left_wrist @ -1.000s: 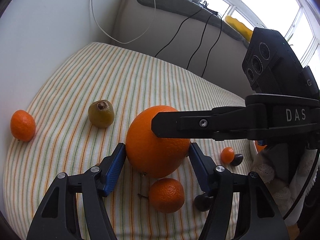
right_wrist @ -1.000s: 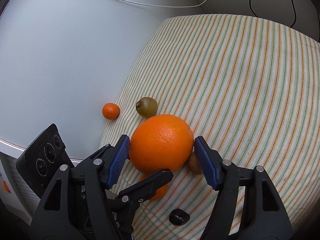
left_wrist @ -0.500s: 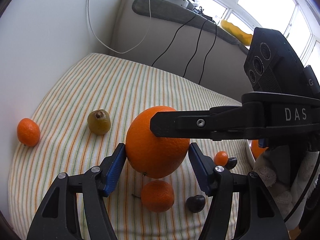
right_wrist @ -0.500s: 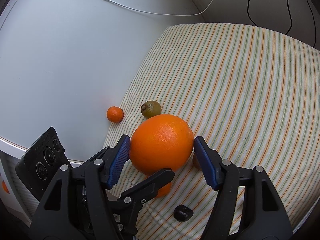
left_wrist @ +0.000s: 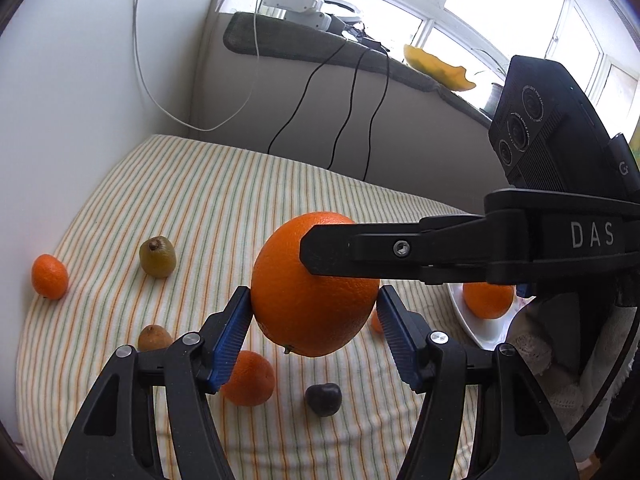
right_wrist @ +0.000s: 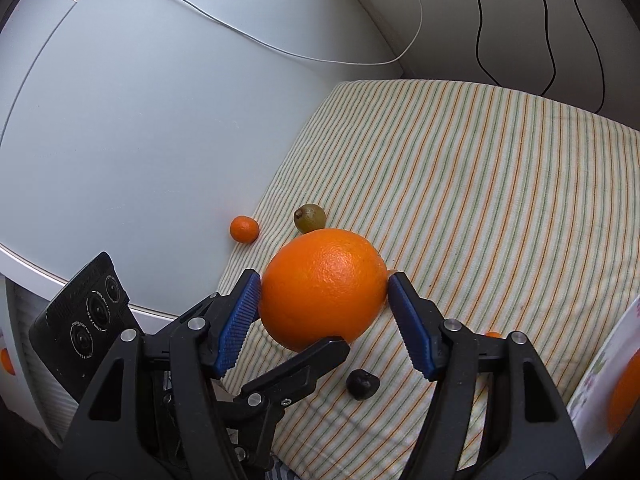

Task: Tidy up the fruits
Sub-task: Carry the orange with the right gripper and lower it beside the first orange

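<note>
The large round orange (left_wrist: 312, 284) sits up in the air above the striped cream cloth (left_wrist: 224, 208), caught between two tools at once. The left gripper (left_wrist: 314, 320) has its blue ribbed pads (left_wrist: 230, 328) on either flank of the fruit, and the right gripper (right_wrist: 324, 312) brackets it the same way in its own view — the left pad touches the peel, while at the right pad contact is hard to confirm. So both sets of fingers are closed around the orange; which one actually bears the weight I cannot tell.

The white dish (left_wrist: 476, 326) lies to the right of the orange and lower, already holding another orange (left_wrist: 486, 298); the right gripper is the nearer one to it, so the carry probably heads that way. The orange is nearly spherical, with no long axis to mind.

Hidden or unclear: the right gripper's black finger covers part of the orange in the left view, the dish is cut off behind that tool, and a small orange fruit (left_wrist: 375, 322) peeks out behind the right pad.
</note>
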A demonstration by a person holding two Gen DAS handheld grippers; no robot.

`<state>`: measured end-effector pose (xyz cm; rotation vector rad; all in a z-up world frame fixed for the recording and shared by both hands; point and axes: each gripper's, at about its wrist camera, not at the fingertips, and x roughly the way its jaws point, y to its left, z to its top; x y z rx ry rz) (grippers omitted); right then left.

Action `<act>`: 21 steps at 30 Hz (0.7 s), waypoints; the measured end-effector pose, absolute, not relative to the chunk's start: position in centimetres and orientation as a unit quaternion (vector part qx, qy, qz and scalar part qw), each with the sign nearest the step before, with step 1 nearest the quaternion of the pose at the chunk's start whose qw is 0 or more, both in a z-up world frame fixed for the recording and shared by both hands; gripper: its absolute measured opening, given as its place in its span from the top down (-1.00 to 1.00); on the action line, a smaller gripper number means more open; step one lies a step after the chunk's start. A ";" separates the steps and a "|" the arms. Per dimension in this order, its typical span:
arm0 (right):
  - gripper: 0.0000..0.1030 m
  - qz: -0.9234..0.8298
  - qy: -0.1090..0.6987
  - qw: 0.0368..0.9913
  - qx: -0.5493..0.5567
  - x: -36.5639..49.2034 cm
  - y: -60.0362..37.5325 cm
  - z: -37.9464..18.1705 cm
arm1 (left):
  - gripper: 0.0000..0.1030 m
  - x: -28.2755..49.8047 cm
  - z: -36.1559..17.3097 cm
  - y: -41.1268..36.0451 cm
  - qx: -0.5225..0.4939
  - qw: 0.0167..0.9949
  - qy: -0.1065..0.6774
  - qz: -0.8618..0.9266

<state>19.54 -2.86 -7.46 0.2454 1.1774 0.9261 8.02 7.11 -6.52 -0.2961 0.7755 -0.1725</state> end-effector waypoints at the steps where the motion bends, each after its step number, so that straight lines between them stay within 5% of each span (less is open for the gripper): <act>1: -0.34 0.418 0.532 0.728 0.113 19.3 -3.4 -7.3 | -0.23 7.9 -6.4 6.7 -0.142 0.912 0.375 -0.087; 21: -0.34 0.359 0.511 0.768 0.145 16.2 -16.2 -5.2 | -0.23 8.2 -5.4 -2.6 -0.111 0.904 0.378 -0.168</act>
